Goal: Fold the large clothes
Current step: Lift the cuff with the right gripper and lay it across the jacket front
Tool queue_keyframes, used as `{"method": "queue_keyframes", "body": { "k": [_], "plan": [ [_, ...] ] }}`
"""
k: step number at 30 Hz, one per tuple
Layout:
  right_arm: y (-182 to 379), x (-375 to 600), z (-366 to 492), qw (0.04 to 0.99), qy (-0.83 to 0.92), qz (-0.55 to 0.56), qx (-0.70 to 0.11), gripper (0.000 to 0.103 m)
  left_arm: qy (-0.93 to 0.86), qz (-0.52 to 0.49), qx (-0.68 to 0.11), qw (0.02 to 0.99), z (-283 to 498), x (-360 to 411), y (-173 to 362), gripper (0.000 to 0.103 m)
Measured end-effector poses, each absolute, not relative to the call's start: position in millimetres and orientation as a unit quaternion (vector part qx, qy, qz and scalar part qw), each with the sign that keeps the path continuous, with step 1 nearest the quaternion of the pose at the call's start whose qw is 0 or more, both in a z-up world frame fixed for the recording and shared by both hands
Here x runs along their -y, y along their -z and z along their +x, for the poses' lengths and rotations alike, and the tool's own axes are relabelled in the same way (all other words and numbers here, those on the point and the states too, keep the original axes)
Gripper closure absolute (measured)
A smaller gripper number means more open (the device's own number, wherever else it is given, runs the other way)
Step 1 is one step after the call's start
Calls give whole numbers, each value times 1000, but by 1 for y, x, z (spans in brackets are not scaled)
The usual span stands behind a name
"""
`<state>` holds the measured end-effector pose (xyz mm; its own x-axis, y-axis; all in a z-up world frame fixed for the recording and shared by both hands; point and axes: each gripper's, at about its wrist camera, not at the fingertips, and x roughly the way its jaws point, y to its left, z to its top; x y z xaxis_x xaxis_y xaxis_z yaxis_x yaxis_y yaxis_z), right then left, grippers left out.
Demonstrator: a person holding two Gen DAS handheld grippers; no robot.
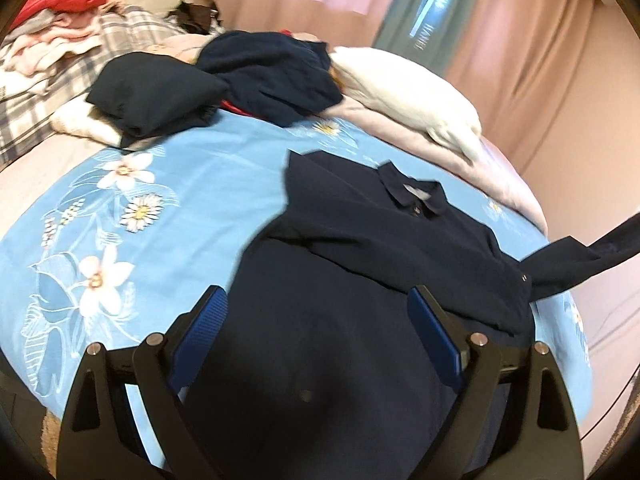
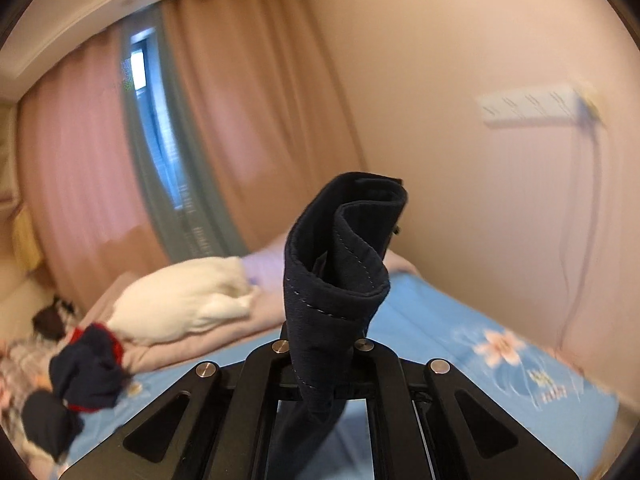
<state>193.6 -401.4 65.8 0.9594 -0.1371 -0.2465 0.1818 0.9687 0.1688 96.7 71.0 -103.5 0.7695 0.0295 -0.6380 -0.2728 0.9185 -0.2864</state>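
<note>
The bed [image 1: 168, 216] held the shirt [image 1: 360, 280]; right gripper [image 2: 320, 360] clamped its sleeve [image 2: 340, 264] (lifted), which might slip; left gripper [image 1: 316, 312] gaped, fingers [image 1: 200, 328] released

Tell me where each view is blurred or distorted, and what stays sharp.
Left wrist view: fisheye bends the blue floral bedspread into a dome; the clothes pile is smeared, while the navy shirt and the open left hand-held gripper stay fairly crisp. Right wrist view: curtains and wall streak with motion blur; the sleeve cuff clamped in the right hand-held gripper is sharp.
</note>
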Motion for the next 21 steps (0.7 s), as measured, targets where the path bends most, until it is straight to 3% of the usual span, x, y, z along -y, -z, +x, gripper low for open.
{"method": "queue_keyframes", "body": {
  "k": [9,21],
  "plan": [
    [-88,264,215,992,-19,-13,-123,99,-121,-210,-305,921,77,-117,99,12],
    [-33,145,244,970,-137,-81,-185,99,-156,-204,-307,916,56,-147,100,12]
  ]
}}
